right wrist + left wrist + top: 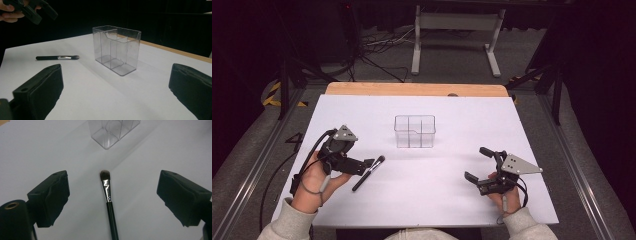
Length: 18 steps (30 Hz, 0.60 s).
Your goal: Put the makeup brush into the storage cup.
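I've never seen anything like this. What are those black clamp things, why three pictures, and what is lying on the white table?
A person sits at the table with a hand-held clamp tool in each hand: the left gripper and the right gripper. One picture looks down from above; the other two come from small cameras riding on each gripper, looking out between its two black jaws. On the white surface lie a makeup brush and a clear plastic organizer with compartments, standing empty. Both grippers are open and hold nothing. The left one hovers with the brush lying between its jaws, untouched.
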Motion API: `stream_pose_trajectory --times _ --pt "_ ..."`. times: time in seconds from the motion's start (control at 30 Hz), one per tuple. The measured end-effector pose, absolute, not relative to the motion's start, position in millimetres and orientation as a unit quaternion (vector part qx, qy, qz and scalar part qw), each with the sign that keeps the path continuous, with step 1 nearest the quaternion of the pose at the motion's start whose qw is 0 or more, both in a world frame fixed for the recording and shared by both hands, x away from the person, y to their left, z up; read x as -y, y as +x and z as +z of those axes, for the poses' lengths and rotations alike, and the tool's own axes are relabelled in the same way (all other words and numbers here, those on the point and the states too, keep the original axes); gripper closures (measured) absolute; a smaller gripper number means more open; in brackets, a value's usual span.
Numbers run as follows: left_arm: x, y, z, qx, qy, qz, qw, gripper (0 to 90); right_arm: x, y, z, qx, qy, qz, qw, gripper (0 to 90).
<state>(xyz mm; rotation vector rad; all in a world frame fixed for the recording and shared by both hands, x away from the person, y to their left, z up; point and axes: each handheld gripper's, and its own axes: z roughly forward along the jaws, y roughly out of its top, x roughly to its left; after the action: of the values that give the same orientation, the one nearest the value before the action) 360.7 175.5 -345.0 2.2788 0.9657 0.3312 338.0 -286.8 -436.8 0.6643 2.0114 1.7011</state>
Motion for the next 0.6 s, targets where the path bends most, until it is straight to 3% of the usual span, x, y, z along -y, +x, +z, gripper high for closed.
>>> stream_pose_trajectory --times 0.6 --pt "-171 372 -345 -0.357 0.896 0.075 0.254 14.4 289 340 -437 -0.723 0.246 0.617 0.190 0.0"
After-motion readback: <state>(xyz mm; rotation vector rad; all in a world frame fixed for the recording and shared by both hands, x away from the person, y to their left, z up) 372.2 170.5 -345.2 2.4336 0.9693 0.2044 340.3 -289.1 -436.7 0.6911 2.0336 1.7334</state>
